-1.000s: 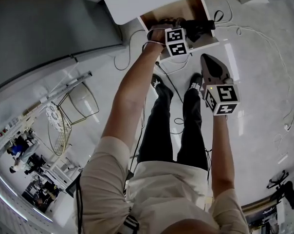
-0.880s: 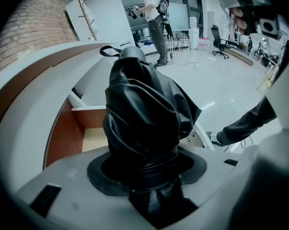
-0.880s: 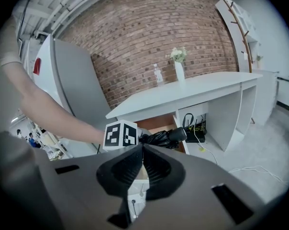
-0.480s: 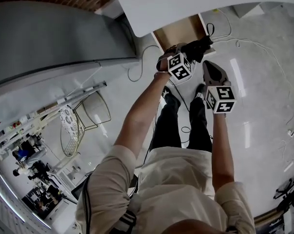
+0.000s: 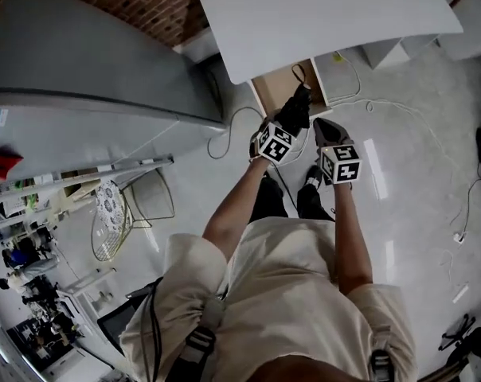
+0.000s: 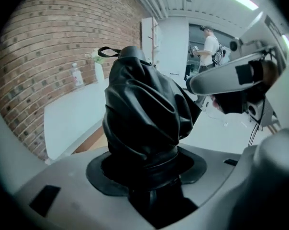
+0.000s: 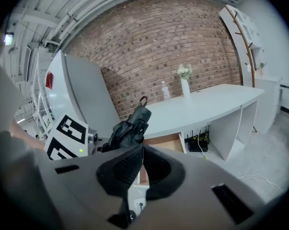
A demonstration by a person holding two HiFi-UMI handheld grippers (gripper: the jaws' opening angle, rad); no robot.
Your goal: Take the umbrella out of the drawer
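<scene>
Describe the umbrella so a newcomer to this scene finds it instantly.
Find the long white desk against the brick wall, then the open drawer beneath it. Just before it, the left gripper clamps the umbrella: a folded, crumpled black bundle with a strap loop on top.

umbrella [image 5: 295, 111] lifted out of drawer [image 5: 277, 87], raised higher

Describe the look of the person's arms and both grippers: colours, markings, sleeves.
The left gripper and the right gripper both have pale grey bodies with black textured pads. Each carries a white cube printed with black square markers. The arms are bare below short beige sleeves.
</scene>
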